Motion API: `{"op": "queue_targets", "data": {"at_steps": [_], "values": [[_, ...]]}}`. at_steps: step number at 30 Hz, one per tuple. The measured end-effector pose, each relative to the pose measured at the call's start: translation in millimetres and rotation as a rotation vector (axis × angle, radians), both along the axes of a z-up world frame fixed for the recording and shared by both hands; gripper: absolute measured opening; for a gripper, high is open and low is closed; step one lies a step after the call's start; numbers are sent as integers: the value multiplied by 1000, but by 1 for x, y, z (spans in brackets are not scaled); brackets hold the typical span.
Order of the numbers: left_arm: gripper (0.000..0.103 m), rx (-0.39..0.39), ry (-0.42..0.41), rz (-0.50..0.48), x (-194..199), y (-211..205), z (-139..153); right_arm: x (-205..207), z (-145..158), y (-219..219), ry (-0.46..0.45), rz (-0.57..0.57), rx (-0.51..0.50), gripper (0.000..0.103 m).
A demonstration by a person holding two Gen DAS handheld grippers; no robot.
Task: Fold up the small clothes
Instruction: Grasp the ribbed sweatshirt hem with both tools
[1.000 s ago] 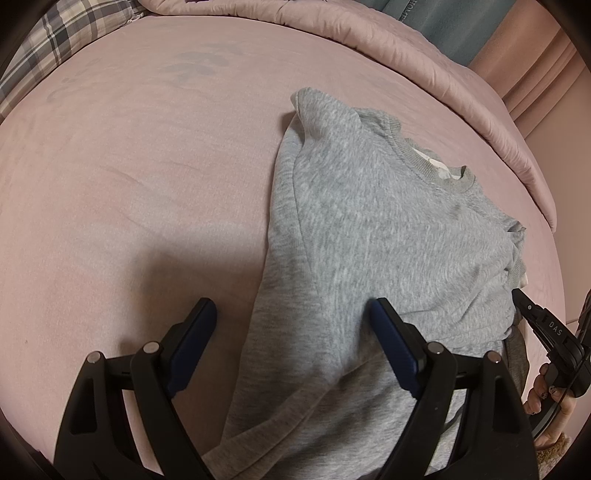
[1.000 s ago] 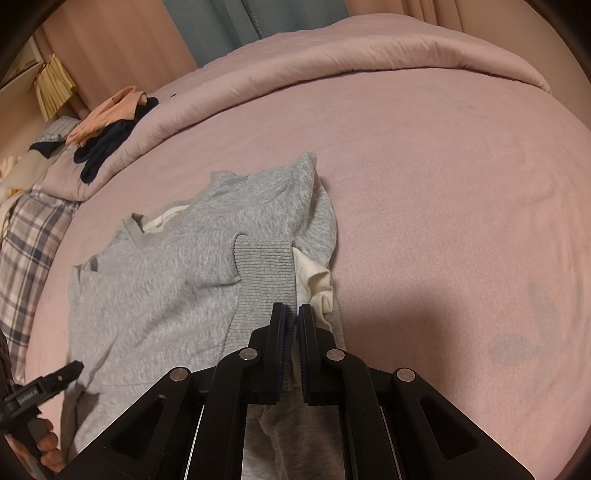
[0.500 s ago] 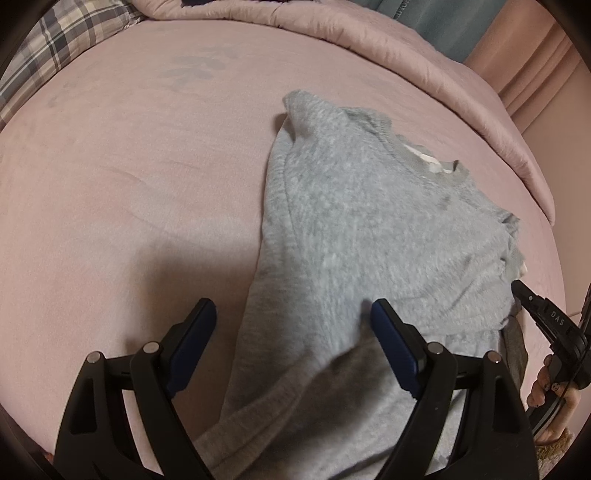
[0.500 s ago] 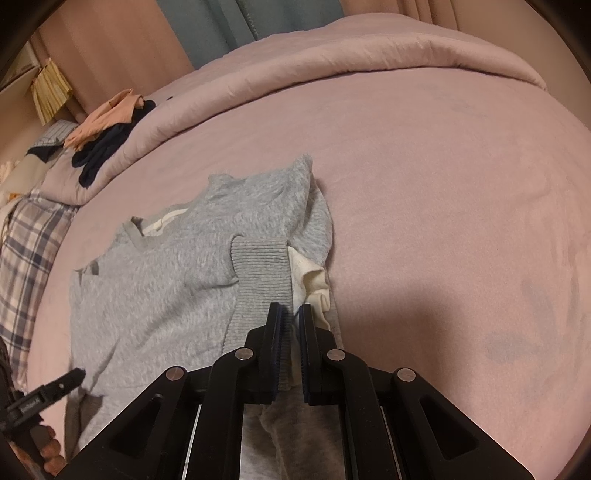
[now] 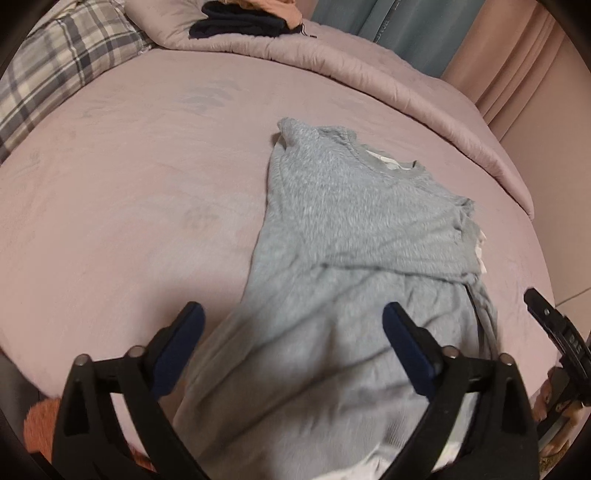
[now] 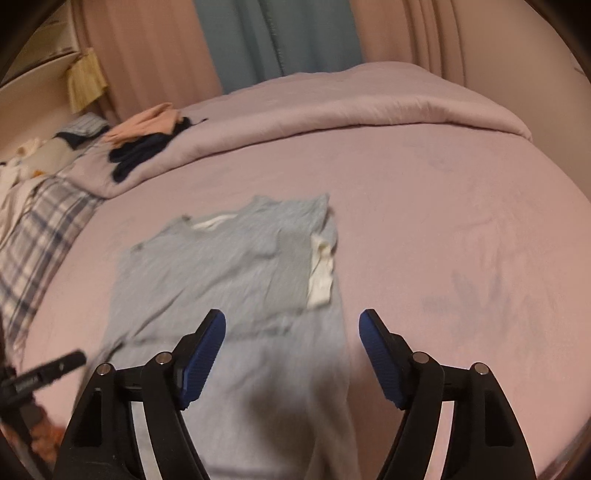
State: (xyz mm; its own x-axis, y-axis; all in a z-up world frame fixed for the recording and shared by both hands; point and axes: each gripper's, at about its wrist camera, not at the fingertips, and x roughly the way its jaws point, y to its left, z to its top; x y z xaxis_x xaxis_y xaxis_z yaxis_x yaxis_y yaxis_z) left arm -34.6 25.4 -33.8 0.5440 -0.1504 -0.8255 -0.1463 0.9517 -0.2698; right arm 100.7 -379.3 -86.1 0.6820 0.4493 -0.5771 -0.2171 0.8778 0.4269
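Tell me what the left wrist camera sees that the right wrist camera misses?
Only the left wrist view shows the left gripper, fingers spread wide over the grey sweatshirt.

Only the right wrist view shows the right gripper, also open, a yellow cloth hanging at far left, and the sweatshirt's white lining clearly.

Both show the pink bed, plaid pillow and dark clothes.

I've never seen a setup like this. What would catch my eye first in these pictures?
Most striking is the grey sweatshirt, lying partly folded in the middle of the pink bed, a white lining showing at one edge. In front of it stand two black grippers with blue pads: the left gripper and the right gripper, both open and holding nothing; their jaws have just been opening. A pile of dark and peach clothes sits on the far comforter.
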Motion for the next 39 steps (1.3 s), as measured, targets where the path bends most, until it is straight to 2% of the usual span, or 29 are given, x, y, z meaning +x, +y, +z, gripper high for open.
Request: {"op": "queue_targets", "data": {"at_steps": [4,13,21,27,32,38,39], "values": [[98,1,2,-2,-27,6,-2,-31,-8,-12,12,29,70,74],[97,-81,51,-8,-64,15,-30,-80,-36,-26,77,5,131,74],[93,-97,86,2,-80,21,-52,-99,-60,-31,143,-12,149,74],[91,-108,92,59,-93,42,-60,-109,-76,-30,180,0,163,74],[84,-167,101,36,-97,44,-63,-113,-86,-22,208,33,174,74],[77,-170,85,-10,-104,34,-68,-118,-97,-15,216,58,184,74],[70,-171,86,-18,-104,32,-68,-120,-97,-14,205,59,178,74]]}}
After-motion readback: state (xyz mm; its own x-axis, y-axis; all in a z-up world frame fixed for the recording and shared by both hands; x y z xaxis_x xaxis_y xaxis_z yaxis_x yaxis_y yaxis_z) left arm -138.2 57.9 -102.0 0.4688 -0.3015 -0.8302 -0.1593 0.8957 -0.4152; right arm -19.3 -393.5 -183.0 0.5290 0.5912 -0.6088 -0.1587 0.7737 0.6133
